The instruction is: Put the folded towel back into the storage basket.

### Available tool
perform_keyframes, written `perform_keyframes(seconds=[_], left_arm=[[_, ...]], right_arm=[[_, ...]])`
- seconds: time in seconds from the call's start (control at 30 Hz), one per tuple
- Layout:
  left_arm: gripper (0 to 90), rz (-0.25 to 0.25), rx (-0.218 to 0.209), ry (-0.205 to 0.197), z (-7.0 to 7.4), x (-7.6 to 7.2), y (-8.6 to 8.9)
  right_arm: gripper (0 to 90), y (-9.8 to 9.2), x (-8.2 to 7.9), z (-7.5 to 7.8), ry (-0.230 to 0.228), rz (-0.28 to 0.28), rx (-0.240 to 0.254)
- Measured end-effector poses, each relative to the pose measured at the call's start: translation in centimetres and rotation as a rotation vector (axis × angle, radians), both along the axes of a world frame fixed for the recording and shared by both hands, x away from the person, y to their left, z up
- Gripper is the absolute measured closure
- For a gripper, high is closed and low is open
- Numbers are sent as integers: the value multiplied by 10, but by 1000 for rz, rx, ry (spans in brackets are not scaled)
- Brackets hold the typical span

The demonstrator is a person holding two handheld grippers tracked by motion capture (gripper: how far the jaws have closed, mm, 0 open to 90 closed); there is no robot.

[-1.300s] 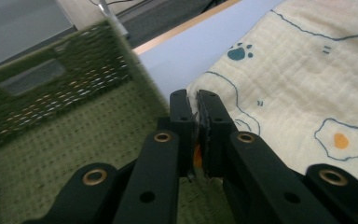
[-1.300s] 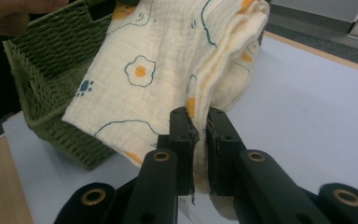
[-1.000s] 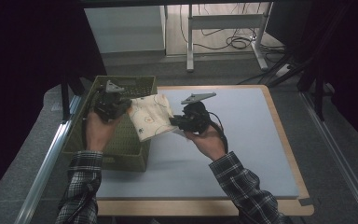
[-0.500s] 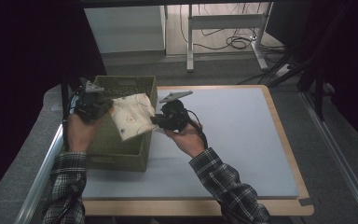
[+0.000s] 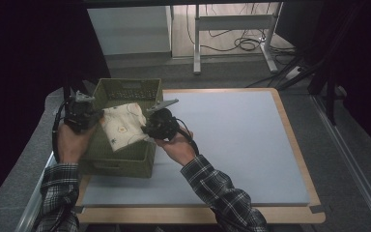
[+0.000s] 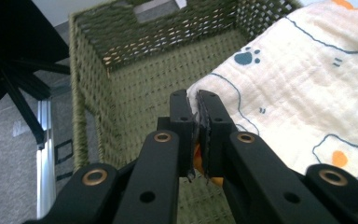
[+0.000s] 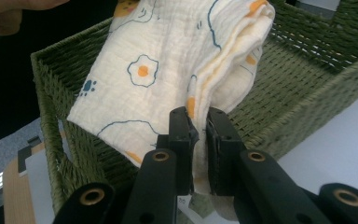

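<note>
Holding folded cloth point(image 5: 121, 126) over green basket point(image 5: 125, 163); I see left gripper point(image 5: 79, 115) and right gripper point(image 5: 158, 124) clamping it; basket interior seemingly bare.

the basket point(image 5: 125, 159) sits on the mat point(image 5: 232, 145) at the table's point(image 5: 299, 140) nine o'clock edge, its far wall toward twelve. the folded cloth point(image 5: 121, 126) hangs over the basket's middle, stretched from nine to three. the left gripper point(image 5: 79, 113) is at the cloth's nine o'clock end, over the basket's left rim; the right gripper point(image 5: 159, 124) is at its three o'clock end, over the right rim. the bare mat spreads from the basket toward three. beyond the table at twelve stand desk legs point(image 5: 198, 38) and cables point(image 5: 244, 43) on the floor.
</note>
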State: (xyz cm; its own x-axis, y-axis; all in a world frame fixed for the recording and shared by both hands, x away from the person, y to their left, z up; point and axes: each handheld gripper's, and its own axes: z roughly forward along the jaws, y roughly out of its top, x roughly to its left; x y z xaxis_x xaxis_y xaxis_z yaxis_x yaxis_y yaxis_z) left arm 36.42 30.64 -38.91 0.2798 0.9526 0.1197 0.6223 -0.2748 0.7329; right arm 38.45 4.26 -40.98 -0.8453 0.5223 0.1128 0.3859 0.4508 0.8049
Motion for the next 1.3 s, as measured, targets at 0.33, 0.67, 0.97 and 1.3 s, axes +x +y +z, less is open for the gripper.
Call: perform_keyframes(seconds=[0.33, 0.67, 0.97, 1.3], left_arm=[[856, 24, 37, 42, -14, 10, 9], [855, 32, 87, 104, -35, 27, 9], [854, 54, 128, 161, -49, 32, 22], [850, 43, 210, 230, -64, 45, 16]], right_arm=[[816, 28, 2, -13, -7, 8, -61], [816, 50, 15, -26, -7, -5, -159], [814, 77, 21, -32, -21, 8, -266], [804, 90, 32, -39, -14, -8, -341]])
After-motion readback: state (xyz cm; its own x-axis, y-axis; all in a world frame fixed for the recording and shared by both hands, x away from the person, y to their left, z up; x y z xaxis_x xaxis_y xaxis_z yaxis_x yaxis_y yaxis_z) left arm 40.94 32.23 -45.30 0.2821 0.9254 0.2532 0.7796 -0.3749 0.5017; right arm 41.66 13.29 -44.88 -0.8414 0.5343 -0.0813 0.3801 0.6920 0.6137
